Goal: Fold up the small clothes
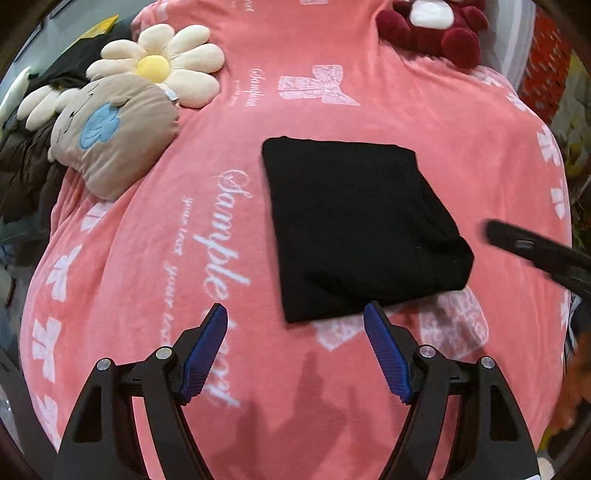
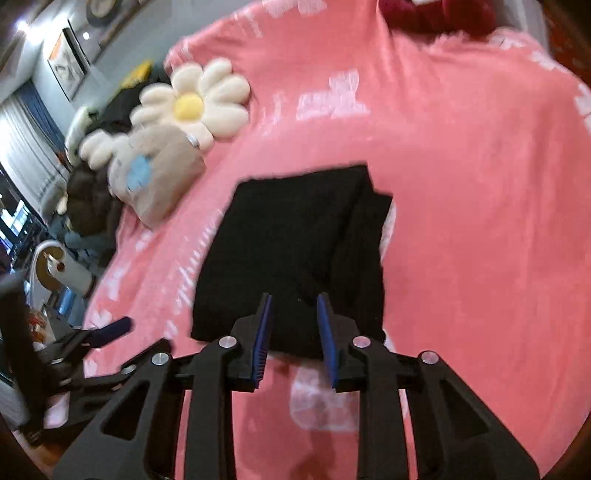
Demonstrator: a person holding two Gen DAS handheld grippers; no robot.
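A black garment [image 1: 354, 225], folded into a compact rectangle, lies flat on the pink blanket [image 1: 155, 258]; it also shows in the right wrist view [image 2: 295, 251]. My left gripper [image 1: 295, 314] is wide open and empty, just short of the garment's near edge. My right gripper [image 2: 294, 301] is open with a narrower gap, holding nothing, its blue pads [image 2: 263, 332] hovering over the garment's near edge. The right gripper shows as a dark blurred finger at the right in the left wrist view [image 1: 532, 247]. The left gripper shows at the lower left in the right wrist view [image 2: 110, 330].
A daisy cushion [image 1: 162, 62] and a beige plush pillow [image 1: 110, 133] lie at the blanket's far left. A dark red plush toy [image 1: 436, 26] sits at the far end. Dark clothes [image 1: 26, 173] are piled off the left side. The blanket drops off at right.
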